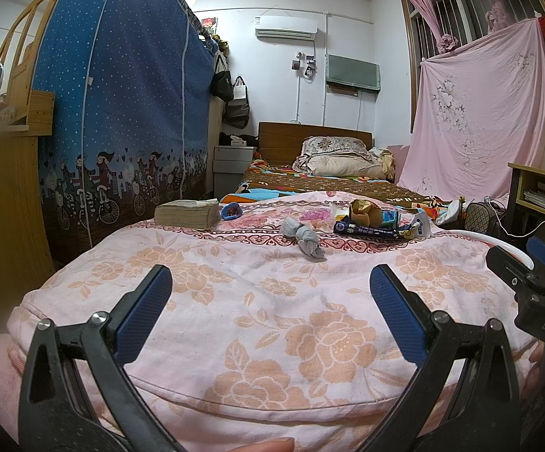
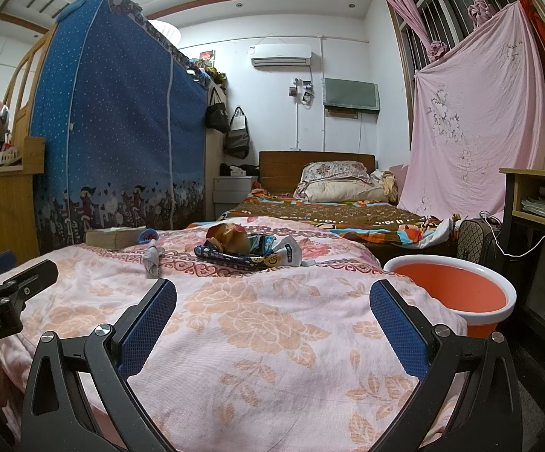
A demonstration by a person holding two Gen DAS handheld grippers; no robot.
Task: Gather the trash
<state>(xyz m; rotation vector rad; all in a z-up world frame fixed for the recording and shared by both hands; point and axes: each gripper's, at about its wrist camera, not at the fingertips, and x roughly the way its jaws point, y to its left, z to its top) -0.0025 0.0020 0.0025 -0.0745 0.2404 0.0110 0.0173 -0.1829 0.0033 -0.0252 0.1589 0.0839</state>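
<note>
Your left tongs (image 1: 270, 293) hover spread wide over the pink floral blanket (image 1: 272, 339), gripping nothing. Your right tongs (image 2: 272, 307) are just as wide and equally empty. Farther up the blanket lies the trash: a heap of crumpled wrappers (image 2: 249, 246), with a grey balled sock (image 2: 152, 259) to its left and a thick worn book (image 1: 186, 213) beyond that. An orange bucket with a white rim (image 2: 457, 293) stands just beside the bed's right edge, near your right tongs.
</note>
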